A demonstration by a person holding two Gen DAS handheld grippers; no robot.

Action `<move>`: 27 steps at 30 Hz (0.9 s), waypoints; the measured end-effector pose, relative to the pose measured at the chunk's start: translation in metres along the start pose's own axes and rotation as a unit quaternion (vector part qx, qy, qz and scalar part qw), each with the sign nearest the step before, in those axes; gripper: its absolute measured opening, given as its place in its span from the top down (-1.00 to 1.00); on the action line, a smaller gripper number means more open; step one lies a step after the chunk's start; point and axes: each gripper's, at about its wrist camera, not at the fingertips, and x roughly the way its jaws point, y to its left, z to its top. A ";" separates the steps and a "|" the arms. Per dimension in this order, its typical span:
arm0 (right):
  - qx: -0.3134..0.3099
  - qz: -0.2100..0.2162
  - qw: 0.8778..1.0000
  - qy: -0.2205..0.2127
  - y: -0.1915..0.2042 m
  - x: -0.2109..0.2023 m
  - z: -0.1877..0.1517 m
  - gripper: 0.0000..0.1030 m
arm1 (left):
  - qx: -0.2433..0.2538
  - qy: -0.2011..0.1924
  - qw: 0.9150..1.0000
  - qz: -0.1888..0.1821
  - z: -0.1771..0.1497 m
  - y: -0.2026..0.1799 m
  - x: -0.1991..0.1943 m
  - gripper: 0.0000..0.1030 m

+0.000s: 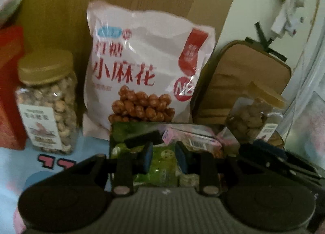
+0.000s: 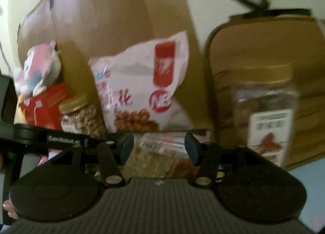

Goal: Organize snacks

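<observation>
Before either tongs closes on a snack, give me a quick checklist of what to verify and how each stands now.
1. Left tongs open: ok.
2. Right tongs open: ok.
3. Green packet between left pads: ok.
4. Which packet sits between the right pads: cannot tell, several overlap.
5. Big twist-snack bag upright against cardboard: ok.
6. Both nut jars lidded, left jar, right jar: ok.

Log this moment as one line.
left gripper: open over green snack packet | right gripper: open over tan cracker packet | white twist-snack bag: upright behind
</observation>
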 end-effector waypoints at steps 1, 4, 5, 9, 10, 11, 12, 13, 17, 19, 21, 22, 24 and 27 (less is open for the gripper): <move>0.008 0.002 1.000 -0.001 0.000 -0.005 -0.002 -0.13 | 0.004 -0.006 1.000 0.002 -0.003 -0.003 -0.007 0.44; 0.024 0.001 1.000 -0.003 0.003 -0.024 -0.015 -0.13 | 0.016 -0.021 1.000 0.012 -0.017 -0.012 -0.032 0.38; 0.026 0.000 1.000 -0.003 0.007 -0.029 -0.020 -0.13 | 0.018 -0.023 0.999 0.015 -0.023 -0.014 -0.038 0.38; 0.037 0.000 0.999 0.006 0.017 -0.055 -0.044 -0.13 | 0.025 -0.020 0.999 0.028 -0.052 -0.022 -0.063 0.26; 0.039 0.001 0.999 0.011 0.020 -0.060 -0.050 -0.13 | 0.026 -0.018 0.999 0.033 -0.060 -0.024 -0.069 0.23; 0.040 0.002 0.999 0.016 0.022 -0.064 -0.055 -0.13 | 0.025 -0.017 0.999 0.036 -0.068 -0.025 -0.074 0.21; 0.040 0.003 0.999 0.023 0.025 -0.068 -0.060 -0.13 | 0.024 -0.013 0.999 0.037 -0.075 -0.026 -0.079 0.20; 0.041 0.004 0.999 0.030 0.027 -0.073 -0.065 -0.13 | 0.024 -0.010 0.999 0.038 -0.081 -0.027 -0.083 0.18; 0.051 0.011 0.997 0.049 0.034 -0.089 -0.080 -0.13 | 0.031 -0.006 0.998 0.060 -0.106 -0.030 -0.098 0.09; 0.056 0.015 0.997 0.054 0.039 -0.097 -0.085 -0.13 | 0.035 -0.004 0.997 0.071 -0.115 -0.032 -0.105 0.06; 0.056 0.016 0.997 0.053 0.044 -0.106 -0.090 -0.13 | 0.034 -0.002 0.997 0.073 -0.122 -0.033 -0.111 0.03; 0.056 0.015 0.997 0.051 0.047 -0.111 -0.091 -0.13 | 0.034 -0.002 0.997 0.074 -0.126 -0.033 -0.114 0.02; 0.056 0.015 0.997 0.048 0.051 -0.120 -0.094 -0.13 | 0.034 -0.002 0.996 0.077 -0.133 -0.034 -0.120 -0.04; 0.059 0.018 0.997 0.046 0.057 -0.131 -0.098 -0.13 | 0.035 -0.004 0.996 0.082 -0.144 -0.037 -0.128 -0.13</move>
